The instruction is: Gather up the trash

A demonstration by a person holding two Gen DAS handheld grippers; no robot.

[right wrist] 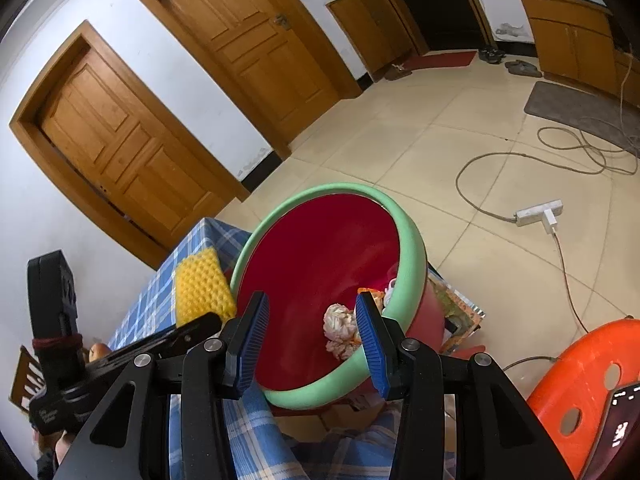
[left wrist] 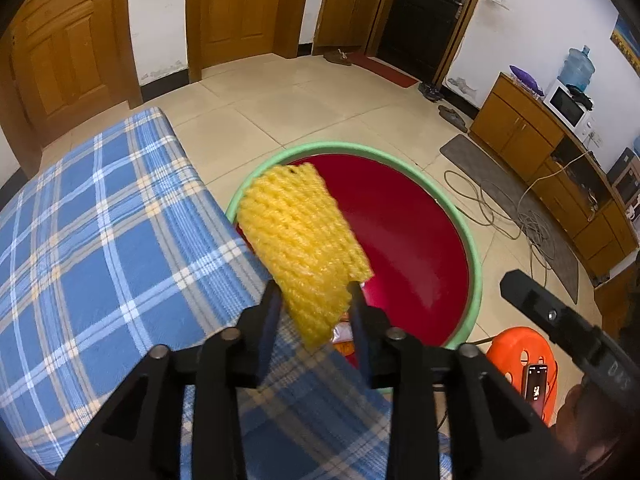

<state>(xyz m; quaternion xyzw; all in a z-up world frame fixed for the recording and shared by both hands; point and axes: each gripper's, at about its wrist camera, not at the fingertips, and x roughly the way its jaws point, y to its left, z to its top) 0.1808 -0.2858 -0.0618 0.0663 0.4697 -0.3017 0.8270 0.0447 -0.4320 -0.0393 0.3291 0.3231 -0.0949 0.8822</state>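
Your left gripper point(left wrist: 314, 300) has its two black fingers on either side of the yellow foam fruit net point(left wrist: 304, 248), a knobbly mesh sleeve; whether the pads press it or have just let go, you cannot tell from these views. The net pokes out past the fingertips, over the near rim of the red plastic basin with a pale green rim point(left wrist: 476, 248), right where the basin meets the edge of the blue, white and cream checked cloth point(left wrist: 100, 240) covering the table.

Your right gripper point(right wrist: 312, 336) is spread, its blue ribbed pads point(right wrist: 370, 340) apart with nothing clamped between them, hovering just above the same basin. Inside the basin, near its lower rim, lies a crumpled white and pinkish wad of paper point(right wrist: 340, 330), with a few more scraps beside it.

Around the basin the room is floored with cream tiles point(left wrist: 320, 100). Behind it stand two panelled wooden doors point(right wrist: 128, 148) in a white wall, and farther back a dark door with a red mat before it. To the basin's right, a grey cable point(right wrist: 480, 184) loops over the floor to a white power strip point(right wrist: 538, 212), a grey mat lies near low wooden cabinets point(left wrist: 520, 128), and an orange plastic stool point(right wrist: 592, 392) sits close by with a lit phone on it.
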